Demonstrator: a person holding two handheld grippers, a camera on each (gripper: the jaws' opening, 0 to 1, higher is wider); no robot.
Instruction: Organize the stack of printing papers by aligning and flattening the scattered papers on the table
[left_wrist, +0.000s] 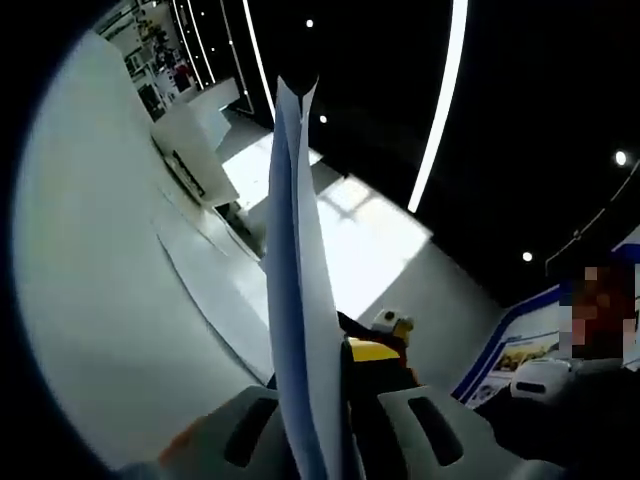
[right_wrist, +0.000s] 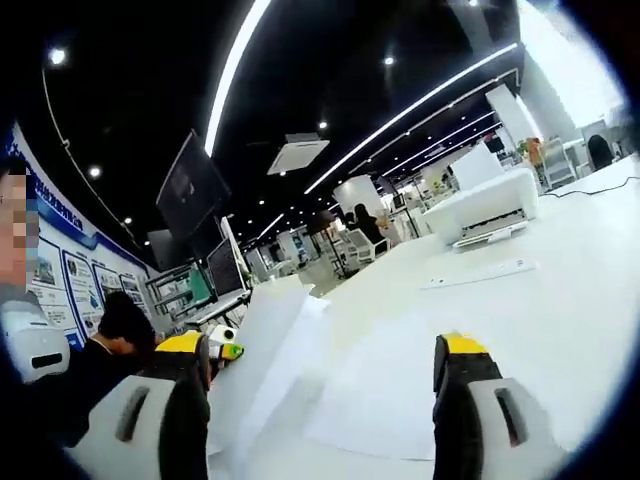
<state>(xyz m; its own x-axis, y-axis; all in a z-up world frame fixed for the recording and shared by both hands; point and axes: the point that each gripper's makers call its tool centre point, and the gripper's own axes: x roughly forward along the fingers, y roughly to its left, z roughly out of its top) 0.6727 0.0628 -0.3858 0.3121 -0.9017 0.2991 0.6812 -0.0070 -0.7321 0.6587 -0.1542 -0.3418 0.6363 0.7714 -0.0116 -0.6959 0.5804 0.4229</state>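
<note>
we pinch the paper stack (left_wrist: 298, 300) edge-on w/ the left gripper (left_wrist: 335, 440), lifted off the table (left_wrist: 100, 300) prob to square its edges, while the right gripper (right_wrist: 320, 400) gapes empty beside it.

Dark ceiling (right_wrist: 150, 80) w/ long white light strips (right_wrist: 235, 65) and small round spotlights (right_wrist: 56, 57). White table (right_wrist: 560, 290) in foreground. White printer (right_wrist: 485, 205) at far end of table. Black monitor (right_wrist: 190, 185) hung overhead. Blue-edged poster boards (right_wrist: 60, 270) along wall. Seated person (right_wrist: 115, 340) nr posters. Bkgd shelving blurred.
</note>
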